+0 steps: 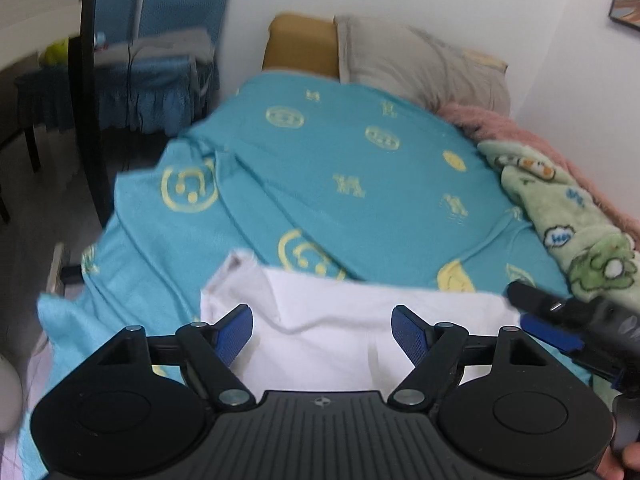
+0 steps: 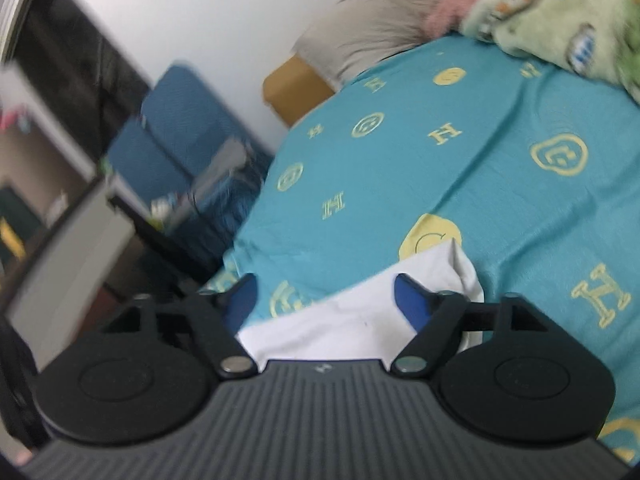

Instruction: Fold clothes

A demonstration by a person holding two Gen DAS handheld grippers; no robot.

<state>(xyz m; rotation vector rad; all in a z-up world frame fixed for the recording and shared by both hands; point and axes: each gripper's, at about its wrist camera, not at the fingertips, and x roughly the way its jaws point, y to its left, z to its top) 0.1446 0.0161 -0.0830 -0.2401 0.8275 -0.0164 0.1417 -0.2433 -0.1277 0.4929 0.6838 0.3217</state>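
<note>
Room: a bedroom with white walls; a bed takes up most of both views.
Far left: blue chairs (image 1: 160, 20) stand off the bed's left side, against the wall, with a dark table (image 1: 86, 92) in front of them.
Bed surface: a teal blanket (image 1: 340, 160) with yellow smiley and H motifs covers the mattress, creased in long diagonal folds.
Head of bed: a grey pillow (image 1: 420, 64) leans against a tan headboard (image 1: 300, 44).
Garment: a white garment (image 1: 360, 332) lies on the near edge of the teal blanket, partly folded, a loose corner standing up at its left end.
Left gripper: the left gripper (image 1: 322, 330) hovers over the garment with its blue-padded jaws spread wide, grasping nothing.
Right gripper: the right gripper (image 2: 326, 300) is likewise released, jaws apart, its right finger over the garment's right end.
Right edge: a green cartoon-print fleece (image 1: 568, 216) lies bunched along the bed's right side, beside a pink fluffy throw (image 1: 520, 128).
</note>
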